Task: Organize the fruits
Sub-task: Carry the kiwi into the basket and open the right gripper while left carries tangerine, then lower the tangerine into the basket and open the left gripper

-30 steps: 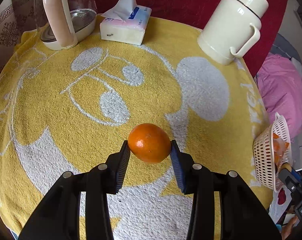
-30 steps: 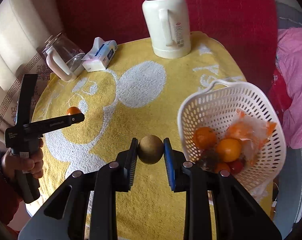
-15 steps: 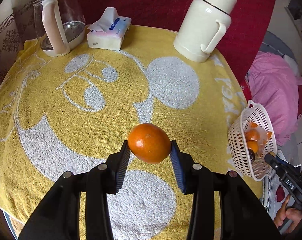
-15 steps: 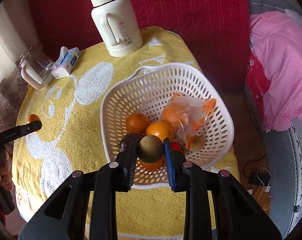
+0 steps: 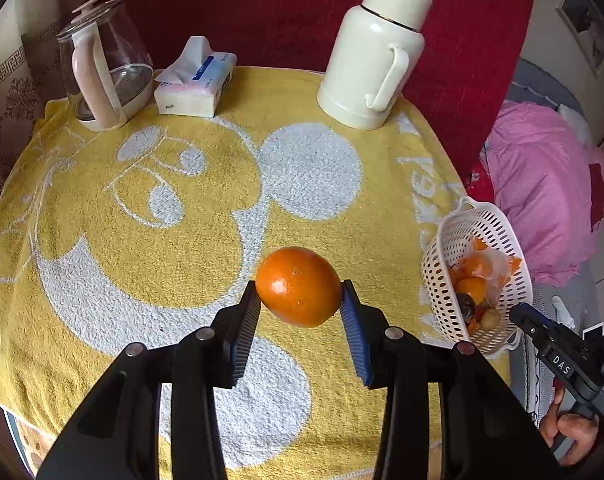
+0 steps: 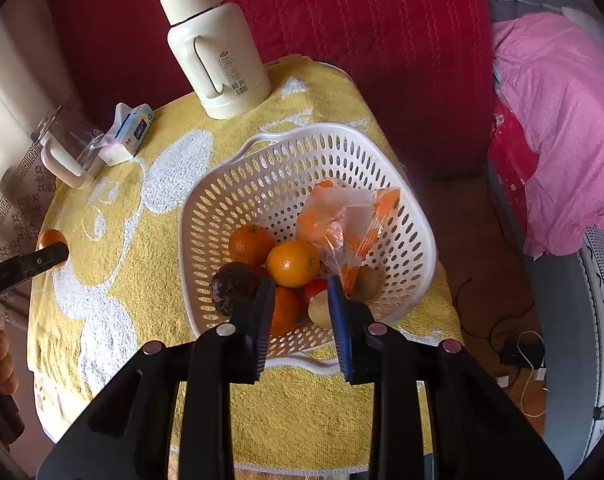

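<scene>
My left gripper (image 5: 300, 290) is shut on an orange (image 5: 298, 286) and holds it above the yellow towel (image 5: 142, 240). To its right stands the white basket (image 5: 473, 210). My right gripper (image 6: 300, 285) hangs over the near side of the basket (image 6: 302, 132), its jaws a little apart with nothing between them. A pale brown round fruit (image 6: 319, 308) lies in the basket just under the right finger. Two oranges (image 6: 294, 262), a dark fruit (image 6: 234, 284) and a plastic bag of fruit (image 6: 341, 216) also lie inside. At the left edge of the right wrist view, the left gripper (image 6: 58, 254) carries its orange (image 6: 50, 238).
At the back of the table stand a cream thermos jug (image 5: 375, 52), a tissue pack (image 5: 196, 84) and a glass kettle (image 5: 102, 68). Pink bedding (image 5: 541, 184) lies to the right of the table. Cables (image 6: 517, 348) lie on the floor there.
My right gripper swung from the towel to over the basket and let go of the brown fruit. My left gripper carried the orange toward the basket side.
</scene>
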A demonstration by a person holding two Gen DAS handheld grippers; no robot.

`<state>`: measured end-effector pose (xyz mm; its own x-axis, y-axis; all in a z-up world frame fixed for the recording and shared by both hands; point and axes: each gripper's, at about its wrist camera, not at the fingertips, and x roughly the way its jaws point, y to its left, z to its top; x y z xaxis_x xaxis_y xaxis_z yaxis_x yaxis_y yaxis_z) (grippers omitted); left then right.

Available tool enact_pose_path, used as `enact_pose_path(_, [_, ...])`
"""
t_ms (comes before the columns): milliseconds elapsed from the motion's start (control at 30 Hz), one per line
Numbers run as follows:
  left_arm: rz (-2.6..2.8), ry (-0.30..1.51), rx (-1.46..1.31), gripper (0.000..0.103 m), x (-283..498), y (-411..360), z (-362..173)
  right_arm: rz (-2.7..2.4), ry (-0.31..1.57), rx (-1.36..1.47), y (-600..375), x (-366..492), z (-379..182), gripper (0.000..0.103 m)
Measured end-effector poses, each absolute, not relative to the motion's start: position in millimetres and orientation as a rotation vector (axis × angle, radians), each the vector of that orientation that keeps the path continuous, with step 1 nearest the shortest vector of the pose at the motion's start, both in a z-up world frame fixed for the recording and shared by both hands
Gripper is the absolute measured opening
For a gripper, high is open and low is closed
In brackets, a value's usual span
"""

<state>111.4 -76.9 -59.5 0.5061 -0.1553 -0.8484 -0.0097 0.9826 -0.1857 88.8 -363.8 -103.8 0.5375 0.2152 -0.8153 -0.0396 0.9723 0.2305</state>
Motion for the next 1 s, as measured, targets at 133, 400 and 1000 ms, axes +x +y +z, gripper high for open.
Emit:
enact_pose_path(133, [-0.136,1.038,-0.152,0.041,116,-103,-58,0.138,0.976,0.203,-377,77,-98,0.028])
enact_pose_path(400, [-0.245,1.041,-0.104,0.041,131,-161,-61,0.085,0.956,0.232,-410,56,-90,0.028])
enact_pose_path(1000, [-0.375,1.066,-0.008,0.041,159,-247,-78,0.022,0.961,0.274,-449,27,-89,0.028])
